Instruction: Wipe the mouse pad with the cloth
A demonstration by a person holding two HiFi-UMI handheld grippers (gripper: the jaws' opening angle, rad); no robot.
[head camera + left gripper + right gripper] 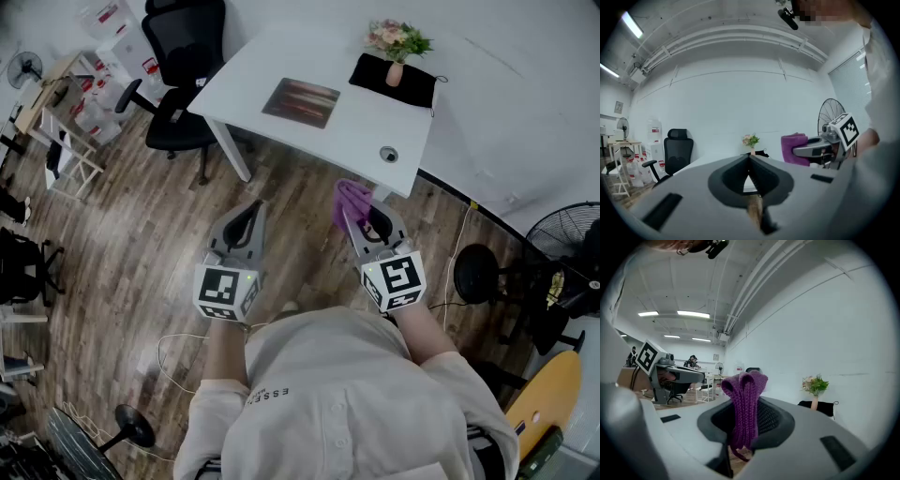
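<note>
The right gripper (pixel 364 214) is clamping the purple cloth (pixel 348 201), its folds poking up past the jaws. The mouse pad (pixel 300 101) is lying on the white table (pixel 244 70), well apart at about 11 o'clock, its long axis running 9-to-3. The left gripper (pixel 246 220), jaws together on nothing, is hanging about equally far from the pad.

Even, bright ceiling-strip light; gripper views fisheye-bent with dark corners; near parts soft.
</note>
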